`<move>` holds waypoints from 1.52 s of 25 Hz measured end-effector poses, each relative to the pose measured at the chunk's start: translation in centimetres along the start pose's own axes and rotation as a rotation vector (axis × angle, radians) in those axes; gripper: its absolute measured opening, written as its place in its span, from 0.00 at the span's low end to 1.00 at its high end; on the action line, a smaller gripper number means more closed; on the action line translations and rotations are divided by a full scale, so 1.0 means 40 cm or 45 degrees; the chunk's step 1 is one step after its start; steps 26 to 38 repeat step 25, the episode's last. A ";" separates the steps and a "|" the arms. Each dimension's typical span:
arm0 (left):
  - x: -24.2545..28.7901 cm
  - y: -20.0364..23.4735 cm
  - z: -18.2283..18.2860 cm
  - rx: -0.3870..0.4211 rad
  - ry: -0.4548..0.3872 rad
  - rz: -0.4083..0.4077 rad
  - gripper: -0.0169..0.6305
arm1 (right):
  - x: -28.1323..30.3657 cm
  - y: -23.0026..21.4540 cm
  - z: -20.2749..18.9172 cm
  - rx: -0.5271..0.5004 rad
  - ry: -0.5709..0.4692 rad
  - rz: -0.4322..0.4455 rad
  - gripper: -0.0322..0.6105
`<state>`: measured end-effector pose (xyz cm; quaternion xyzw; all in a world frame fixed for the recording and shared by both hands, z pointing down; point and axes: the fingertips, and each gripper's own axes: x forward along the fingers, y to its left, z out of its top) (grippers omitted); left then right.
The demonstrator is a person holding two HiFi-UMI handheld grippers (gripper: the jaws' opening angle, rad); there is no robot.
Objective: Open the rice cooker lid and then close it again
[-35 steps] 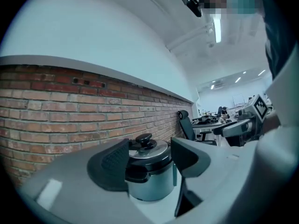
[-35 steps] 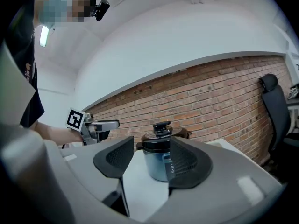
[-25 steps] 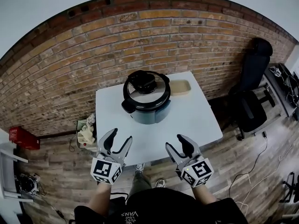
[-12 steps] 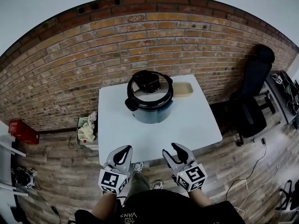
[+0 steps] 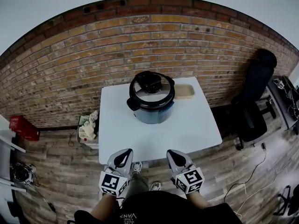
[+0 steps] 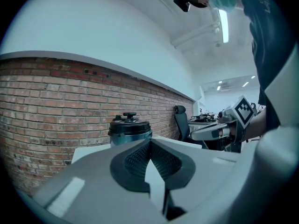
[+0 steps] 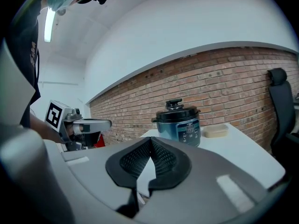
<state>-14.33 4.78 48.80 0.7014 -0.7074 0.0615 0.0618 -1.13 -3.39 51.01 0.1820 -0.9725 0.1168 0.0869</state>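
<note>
Hiding one tray [image 5: 185, 91] end — rice cooker [image 5: 152, 107] (lid [image 5: 150, 86] shut).

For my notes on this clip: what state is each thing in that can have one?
rice cooker lid: closed, seated flat.
left gripper: shut, empty.
right gripper: jaws just closed, shut, empty.
tan container: lid on or off, cannot tell.
</note>
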 end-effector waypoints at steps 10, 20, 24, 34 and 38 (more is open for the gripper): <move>0.013 -0.019 0.005 0.007 -0.012 -0.005 0.03 | -0.016 -0.021 -0.002 -0.001 -0.008 -0.015 0.06; 0.013 -0.028 0.008 0.024 -0.030 -0.007 0.03 | -0.027 -0.028 0.001 0.008 -0.008 -0.023 0.06; 0.015 -0.036 0.001 0.010 -0.006 -0.018 0.03 | -0.032 -0.030 0.001 -0.002 -0.005 -0.010 0.06; 0.015 -0.038 0.000 0.011 -0.005 -0.020 0.03 | -0.033 -0.031 0.002 -0.006 -0.005 -0.007 0.06; 0.015 -0.038 0.000 0.011 -0.005 -0.020 0.03 | -0.033 -0.031 0.002 -0.006 -0.005 -0.007 0.06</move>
